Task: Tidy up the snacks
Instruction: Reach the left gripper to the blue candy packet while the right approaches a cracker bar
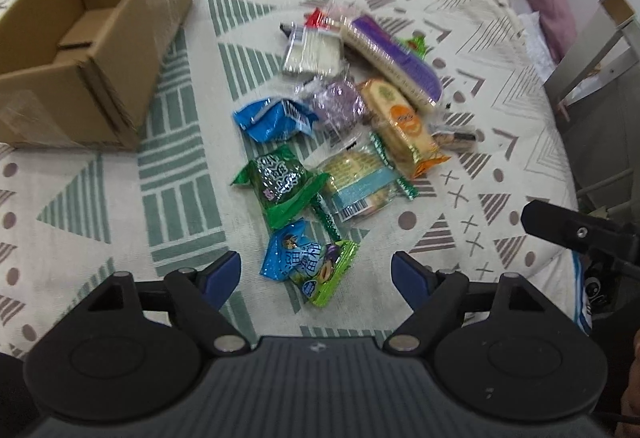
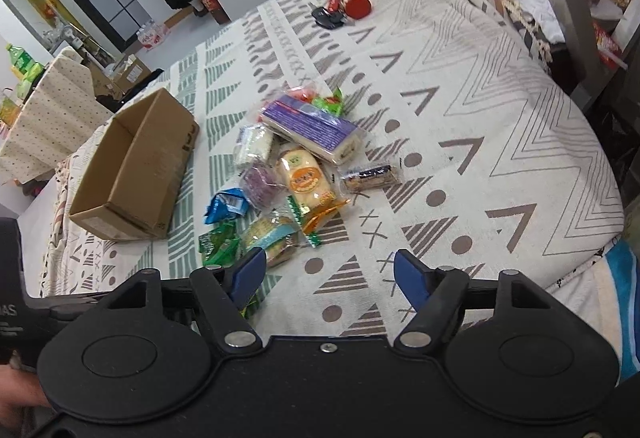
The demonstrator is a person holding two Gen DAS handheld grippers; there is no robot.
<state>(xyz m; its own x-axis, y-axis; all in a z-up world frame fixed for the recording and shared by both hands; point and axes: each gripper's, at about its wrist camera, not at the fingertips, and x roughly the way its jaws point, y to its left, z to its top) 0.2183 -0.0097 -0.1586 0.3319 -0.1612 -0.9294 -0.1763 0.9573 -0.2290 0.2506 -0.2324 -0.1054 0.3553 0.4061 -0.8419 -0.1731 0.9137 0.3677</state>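
Left claw (image 1: 316, 274): blue-padded fingers (image 1: 222, 274) spread wide, empty, held low and level. Right claw (image 2: 330, 274): likewise agape, nothing between its pads (image 2: 412, 276); a hand (image 2: 18, 390) shows at lower left edge

The snack pile (image 1: 344, 125) (image 2: 288, 177) and cardboard box (image 1: 92, 49) (image 2: 136, 169) at ten o'clock are shared by both downward-angled views, seen nearer from the left wrist.

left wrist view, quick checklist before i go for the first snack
1. Left claw open, holding nothing: ok.
2. Right claw open, holding nothing: ok.
3. Cardboard box top open, nothing seen inside: ok.
4. Blue-green packet lies just ahead between the left claw's fingers: ok.
5. That packet free of its neighbours: not ok, a green strip overlaps it.
6. Image sharp enough to judge height above the cloth: cannot tell.
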